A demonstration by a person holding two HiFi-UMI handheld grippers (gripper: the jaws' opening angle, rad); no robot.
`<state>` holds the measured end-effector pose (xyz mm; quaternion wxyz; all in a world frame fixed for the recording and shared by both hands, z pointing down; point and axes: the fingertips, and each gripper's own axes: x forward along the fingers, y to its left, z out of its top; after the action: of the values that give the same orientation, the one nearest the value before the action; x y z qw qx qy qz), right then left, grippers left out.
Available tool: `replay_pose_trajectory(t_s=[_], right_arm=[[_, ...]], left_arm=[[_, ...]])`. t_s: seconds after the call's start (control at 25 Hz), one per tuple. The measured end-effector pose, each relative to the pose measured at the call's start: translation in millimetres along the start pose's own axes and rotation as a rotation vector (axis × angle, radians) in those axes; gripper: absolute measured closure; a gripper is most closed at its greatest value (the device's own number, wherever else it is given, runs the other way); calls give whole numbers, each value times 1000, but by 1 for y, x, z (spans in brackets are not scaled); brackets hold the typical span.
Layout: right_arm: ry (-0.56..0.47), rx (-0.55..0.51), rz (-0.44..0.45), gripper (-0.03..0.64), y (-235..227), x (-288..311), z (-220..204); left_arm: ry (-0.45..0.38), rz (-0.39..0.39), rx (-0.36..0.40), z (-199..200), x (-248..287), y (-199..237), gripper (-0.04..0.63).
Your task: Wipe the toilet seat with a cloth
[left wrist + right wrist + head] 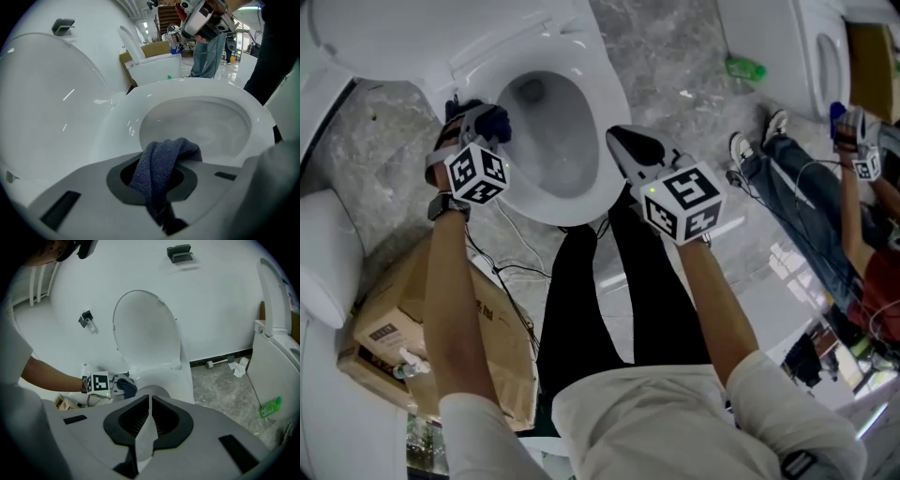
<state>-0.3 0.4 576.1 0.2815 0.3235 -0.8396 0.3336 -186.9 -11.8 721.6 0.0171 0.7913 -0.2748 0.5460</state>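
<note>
- Now, left tool [485, 125] clenched on the dark blue cloth [164, 161] — at the toilet seat's [206, 87] left rim.
- Right tool [622, 142] clenched shut, empty — hovering over the seat's front-right edge.

- We see a cardboard box [389, 323] at the floor's [675, 84] left edge.
- A green bottle [745, 68] lies beside a second toilet [787, 47].
- Another person's legs [802, 197] stretch along the right edge.
</note>
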Motion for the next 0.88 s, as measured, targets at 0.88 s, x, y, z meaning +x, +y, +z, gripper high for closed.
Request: replay_pose_trajectory(t_s=[0.88], right_arm=[[10, 48, 8, 575, -43, 4, 8]], left_arm=[[-145, -48, 7, 62, 29, 57, 558]])
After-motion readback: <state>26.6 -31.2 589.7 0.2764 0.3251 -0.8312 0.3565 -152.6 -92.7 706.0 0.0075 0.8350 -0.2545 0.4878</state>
